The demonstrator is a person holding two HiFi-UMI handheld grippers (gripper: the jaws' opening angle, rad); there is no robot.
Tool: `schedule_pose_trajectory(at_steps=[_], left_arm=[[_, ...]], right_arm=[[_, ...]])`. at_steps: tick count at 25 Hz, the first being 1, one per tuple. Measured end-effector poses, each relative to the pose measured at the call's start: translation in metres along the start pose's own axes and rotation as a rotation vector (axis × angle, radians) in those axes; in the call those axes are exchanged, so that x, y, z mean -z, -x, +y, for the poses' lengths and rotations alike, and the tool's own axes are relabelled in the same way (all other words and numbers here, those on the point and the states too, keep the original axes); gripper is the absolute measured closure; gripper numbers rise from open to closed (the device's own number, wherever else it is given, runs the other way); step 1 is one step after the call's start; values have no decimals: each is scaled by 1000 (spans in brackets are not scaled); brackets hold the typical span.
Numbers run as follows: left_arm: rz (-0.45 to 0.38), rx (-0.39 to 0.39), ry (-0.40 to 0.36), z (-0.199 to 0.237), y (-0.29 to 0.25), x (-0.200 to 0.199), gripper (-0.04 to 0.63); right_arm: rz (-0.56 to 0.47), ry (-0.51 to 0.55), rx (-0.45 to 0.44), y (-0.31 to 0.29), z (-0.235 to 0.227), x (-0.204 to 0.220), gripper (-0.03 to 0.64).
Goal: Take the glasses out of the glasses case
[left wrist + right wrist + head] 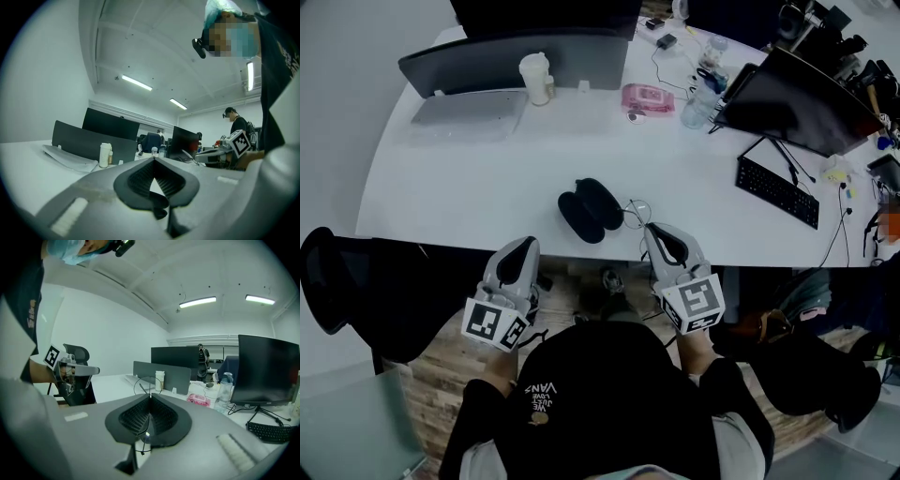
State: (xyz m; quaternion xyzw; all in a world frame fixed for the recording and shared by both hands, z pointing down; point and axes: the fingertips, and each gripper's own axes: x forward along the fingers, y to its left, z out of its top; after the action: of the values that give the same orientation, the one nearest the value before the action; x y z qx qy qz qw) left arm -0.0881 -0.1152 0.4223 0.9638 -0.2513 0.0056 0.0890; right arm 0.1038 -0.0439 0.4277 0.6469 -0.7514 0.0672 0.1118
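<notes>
Right gripper point(650, 228) pinching thin wire glasses point(636, 213), frame faint, partly hidden, left gripper point(529, 243) pressed together, empty, open glasses case point(589, 208) beside.

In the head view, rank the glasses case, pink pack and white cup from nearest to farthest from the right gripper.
1. Glasses case, open, just left of the right gripper.
2. Pink pack, straight ahead at the table's far side.
3. White cup, far side, off to the left.
</notes>
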Motion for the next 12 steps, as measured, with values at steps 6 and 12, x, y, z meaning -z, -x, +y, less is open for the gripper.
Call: schedule_pose_trajectory(at_steps=[6,12], left_arm=[[-12,12,-13,-3,-6,-8,594],[-18,20,-27,-5,-12,-12,594]], right_arm=[[-40,-12,8,17,-3,-18,612],[-73,-24,5,32,-5,-31,612]])
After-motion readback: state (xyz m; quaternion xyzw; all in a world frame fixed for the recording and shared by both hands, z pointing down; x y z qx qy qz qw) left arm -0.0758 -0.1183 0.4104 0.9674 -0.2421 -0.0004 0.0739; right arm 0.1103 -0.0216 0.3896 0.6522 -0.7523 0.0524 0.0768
